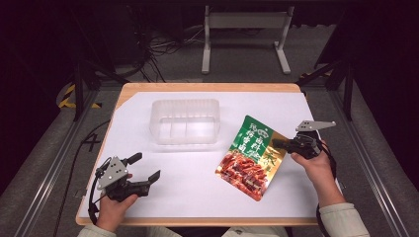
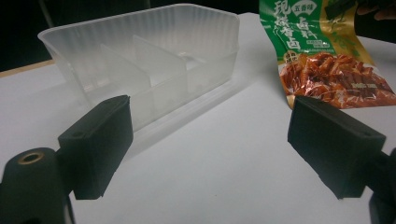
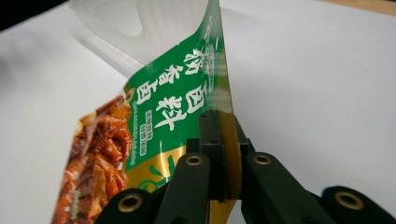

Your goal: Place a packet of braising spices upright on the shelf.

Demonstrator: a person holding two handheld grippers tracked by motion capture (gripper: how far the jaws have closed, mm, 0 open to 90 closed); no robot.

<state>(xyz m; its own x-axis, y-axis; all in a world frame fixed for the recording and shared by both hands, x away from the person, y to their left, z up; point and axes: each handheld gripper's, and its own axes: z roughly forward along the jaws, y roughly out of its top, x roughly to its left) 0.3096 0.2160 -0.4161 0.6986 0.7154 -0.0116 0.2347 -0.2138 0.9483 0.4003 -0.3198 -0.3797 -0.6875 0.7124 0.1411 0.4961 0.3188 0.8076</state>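
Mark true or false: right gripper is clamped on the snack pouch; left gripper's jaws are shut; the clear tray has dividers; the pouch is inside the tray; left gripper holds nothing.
1. The right gripper is clamped on the snack pouch. True: in the right gripper view its jaws pinch the pouch's gold edge.
2. The left gripper has its jaws shut. False: they stand wide apart.
3. The clear tray has dividers. True: upright walls split it into compartments.
4. The pouch is inside the tray. False: it is outside the tray, to its right in the high view, over the white table cover.
5. The left gripper holds nothing. True: only the white cover shows between its jaws.
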